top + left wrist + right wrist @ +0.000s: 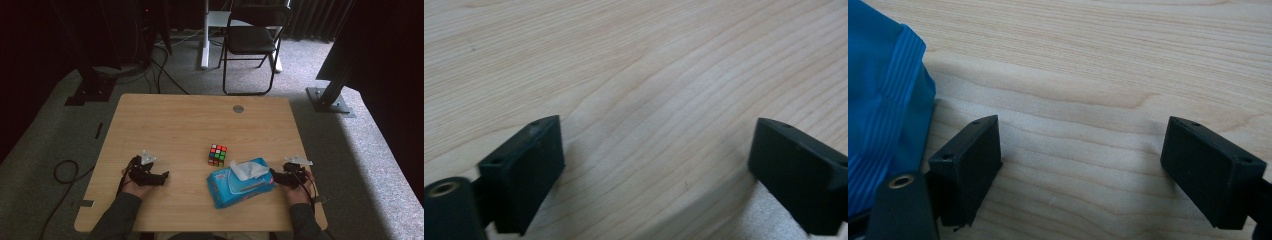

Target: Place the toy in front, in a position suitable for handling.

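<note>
A blue pack of wet wipes (pixel 240 183) lies near the table's front edge, with a white wipe (pixel 246 169) sticking out of its top. Just behind it stands a colourful puzzle cube (pixel 217 155). My left gripper (pixel 165 176) rests low on the wood at the front left, jaws wide apart with bare table between them (pixel 656 165). My right gripper (pixel 274 174) sits at the pack's right end, open, with nothing between its jaws (pixel 1080 165). The pack's blue edge (pixel 883 105) lies just left of the right gripper's left jaw.
The light wooden table (pixel 190 125) has a round grey cable cap (pixel 238 108) near its back edge. Behind the table stand a black folding chair (pixel 252 40), a white desk leg (pixel 204 35) and dark metal stands. Cables run over the grey carpet at the left.
</note>
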